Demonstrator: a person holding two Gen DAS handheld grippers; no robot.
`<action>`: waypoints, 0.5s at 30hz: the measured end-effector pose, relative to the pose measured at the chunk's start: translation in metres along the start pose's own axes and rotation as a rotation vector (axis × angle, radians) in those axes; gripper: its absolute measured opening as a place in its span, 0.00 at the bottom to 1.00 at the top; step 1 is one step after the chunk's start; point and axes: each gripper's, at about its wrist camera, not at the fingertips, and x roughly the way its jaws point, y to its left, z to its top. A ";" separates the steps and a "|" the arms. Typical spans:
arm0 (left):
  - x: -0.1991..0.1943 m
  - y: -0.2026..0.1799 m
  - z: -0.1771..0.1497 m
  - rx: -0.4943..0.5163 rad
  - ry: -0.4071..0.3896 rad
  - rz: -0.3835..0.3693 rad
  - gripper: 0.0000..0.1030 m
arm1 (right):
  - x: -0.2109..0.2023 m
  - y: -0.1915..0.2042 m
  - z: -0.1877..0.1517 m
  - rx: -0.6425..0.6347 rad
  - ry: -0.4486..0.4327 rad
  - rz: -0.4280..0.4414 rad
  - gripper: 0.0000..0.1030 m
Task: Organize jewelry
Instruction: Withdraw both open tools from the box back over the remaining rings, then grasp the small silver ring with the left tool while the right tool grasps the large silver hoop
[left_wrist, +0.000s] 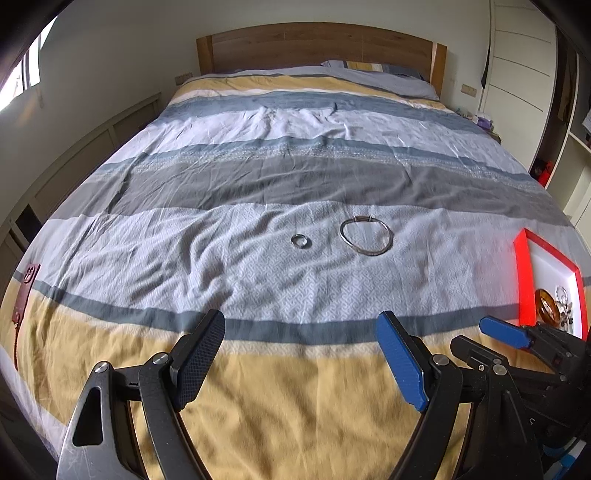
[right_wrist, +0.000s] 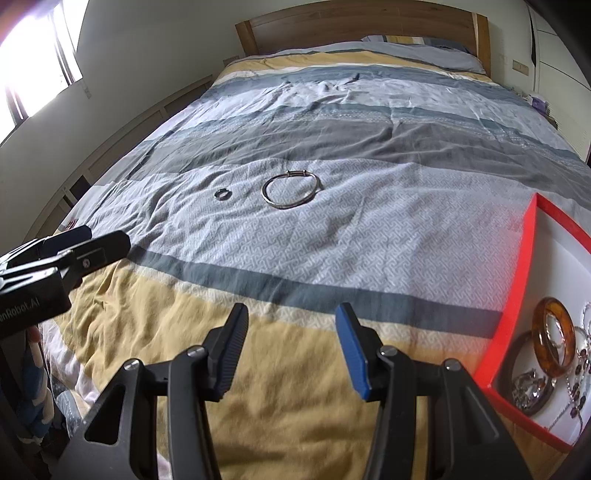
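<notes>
A silver bangle and a small silver ring lie on the pale patterned stripe of the bedspread, ring to the left of the bangle. A red-rimmed white box at the right holds an amber bangle, a dark bangle and several beaded pieces. My left gripper is open and empty over the yellow stripe, well short of the ring. My right gripper is open and empty, left of the box; it also shows in the left wrist view.
The striped duvet covers a large bed with a wooden headboard and pillow. A low wall ledge runs along the left; white wardrobes stand at the right. A brown strap lies at the bed's left edge.
</notes>
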 end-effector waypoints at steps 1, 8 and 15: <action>0.001 0.000 0.001 0.000 -0.001 0.001 0.81 | 0.001 0.000 0.001 0.001 -0.001 0.001 0.46; 0.015 0.004 0.003 -0.001 0.002 0.001 0.81 | 0.010 -0.003 0.009 0.006 -0.005 0.006 0.46; 0.053 0.031 0.006 -0.071 0.034 -0.043 0.72 | 0.031 -0.003 0.041 0.001 -0.031 0.004 0.46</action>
